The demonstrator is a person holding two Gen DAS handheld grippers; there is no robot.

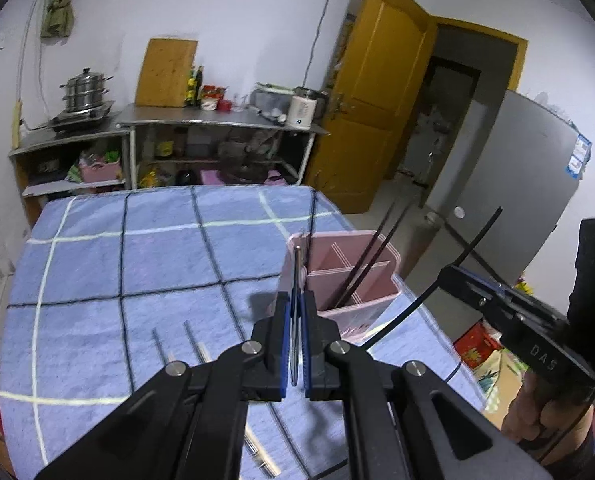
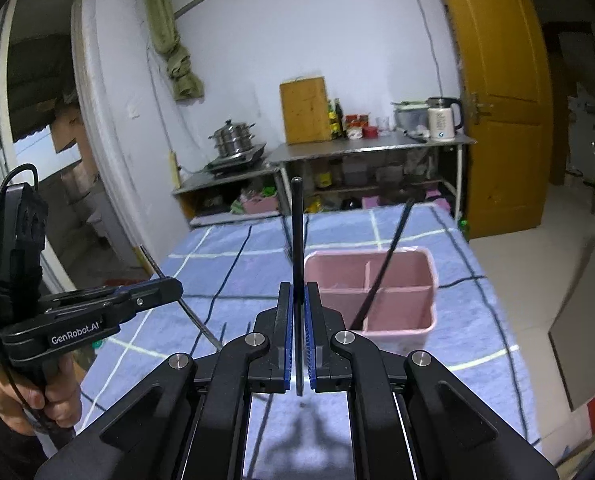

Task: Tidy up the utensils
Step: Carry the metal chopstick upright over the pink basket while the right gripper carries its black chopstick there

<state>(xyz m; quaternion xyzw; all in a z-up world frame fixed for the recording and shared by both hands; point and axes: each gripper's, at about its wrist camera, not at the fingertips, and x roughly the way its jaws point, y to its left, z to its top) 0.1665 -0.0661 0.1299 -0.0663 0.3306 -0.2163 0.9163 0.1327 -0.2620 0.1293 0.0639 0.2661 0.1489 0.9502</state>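
Left wrist view shows the left tool point(image 1: 296, 344) pressed together on a thin metal utensil point(image 1: 296, 280), whose slim shaft runs up the centre of the frame past the pink organizer point(image 1: 361, 312). The right tool point(image 2: 298, 344) likewise pinches a dark chopstick point(image 2: 297, 240), standing up the middle of its own view.

Both pieces look light, stiff and smooth, so I'd expect them to pivot or slide in the pads if tipped (the grip sits low on each shaft, leaving a long free end above). A hold nearer the middle would likely steady them.

The organizer sits right of centre on the blue checked cloth point(image 1: 137, 260) over the bench, dark chopsticks point(image 1: 371, 268) already leaning in one compartment. More metal utensils point(image 1: 195, 344) lie loose on the cloth at lower left.
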